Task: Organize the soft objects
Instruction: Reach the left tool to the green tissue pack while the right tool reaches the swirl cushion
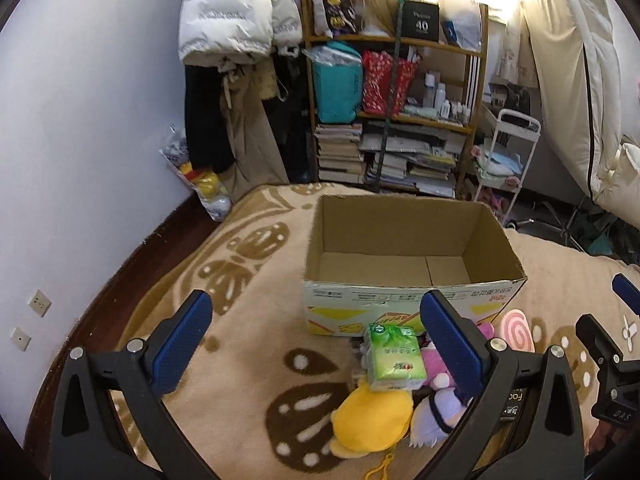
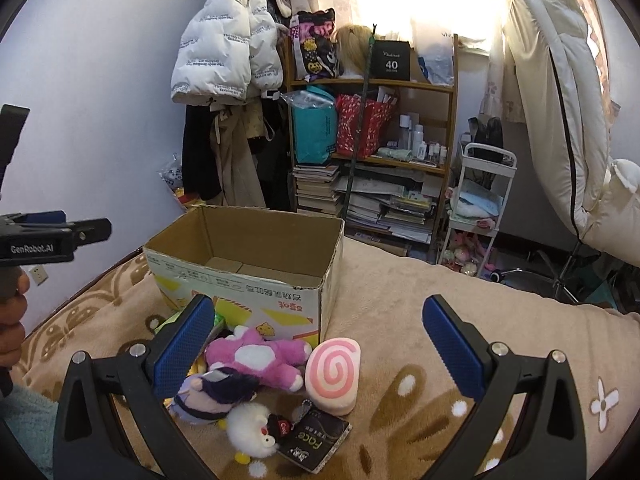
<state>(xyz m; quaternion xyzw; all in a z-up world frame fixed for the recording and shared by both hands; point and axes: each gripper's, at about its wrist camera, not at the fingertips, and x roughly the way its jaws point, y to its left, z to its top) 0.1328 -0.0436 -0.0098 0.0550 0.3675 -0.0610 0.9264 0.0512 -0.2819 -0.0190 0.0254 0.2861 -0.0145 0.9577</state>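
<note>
cardboard box stands open and empty on a beige patterned blanket, with soft toys heaped against its near side: a pink plush, a pink swirl cushion, a yellow plush and a green tissue pack. left gripper and right gripper both hover over the heap, fingers spread wide and holding nothing.

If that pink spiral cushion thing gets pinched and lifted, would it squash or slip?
The pink swirl cushion looks like plush foam, so it would probably squash between the pads and feel light. Its fuzzy surface should resist slipping. Standing on a flat side, it seems unlikely to roll.
</note>
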